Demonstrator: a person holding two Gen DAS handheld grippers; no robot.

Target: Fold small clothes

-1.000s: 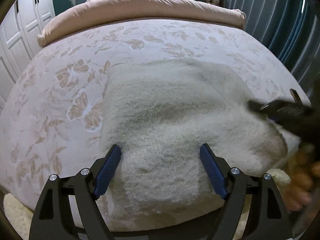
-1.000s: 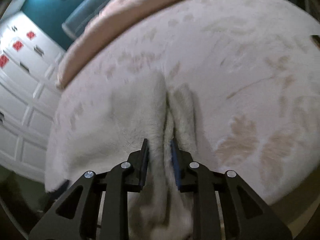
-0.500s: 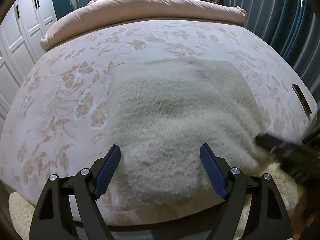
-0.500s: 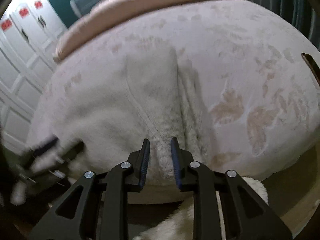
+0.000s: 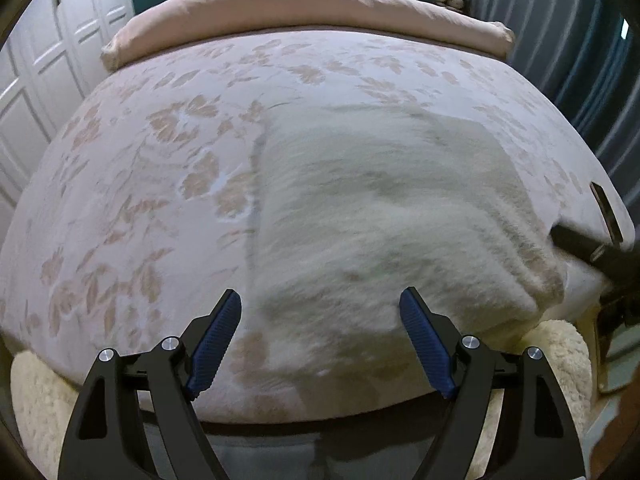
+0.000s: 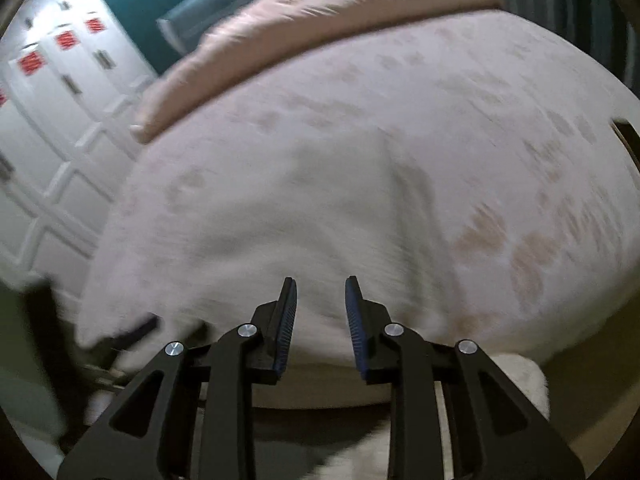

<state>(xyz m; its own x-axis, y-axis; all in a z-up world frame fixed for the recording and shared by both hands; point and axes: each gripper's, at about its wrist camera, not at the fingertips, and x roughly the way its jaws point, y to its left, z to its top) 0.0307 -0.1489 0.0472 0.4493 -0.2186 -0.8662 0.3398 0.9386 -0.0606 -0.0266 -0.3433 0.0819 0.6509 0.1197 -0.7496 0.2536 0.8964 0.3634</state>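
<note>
A cream fuzzy knitted garment [image 5: 384,216] lies folded on the floral bed sheet [image 5: 152,184], close to the bed's front edge. My left gripper [image 5: 320,294] hovers over the garment's near edge, its jaws open wide, with nothing pinched. In the blurred right wrist view, the right gripper [image 6: 320,280] hangs above the same garment [image 6: 260,220]. Its jaws stand a narrow gap apart and are opening, with nothing between them. The right gripper [image 5: 580,248] also shows as a dark shape at the garment's right corner. The left gripper [image 6: 132,330] is a dark blur at lower left.
A rolled pink duvet [image 5: 304,4] lies across the head of the bed. White wardrobe doors [image 5: 36,80] stand to the left and curtains [image 5: 560,40] to the right. A dark flat object [image 5: 606,210] rests near the bed's right edge. A fluffy cream rug [image 5: 560,352] lies on the floor below.
The right gripper has let go of the garment fold it pinched, drawn back and upward, and its jaws have parted slightly. The left gripper has drifted back a little, still open.
</note>
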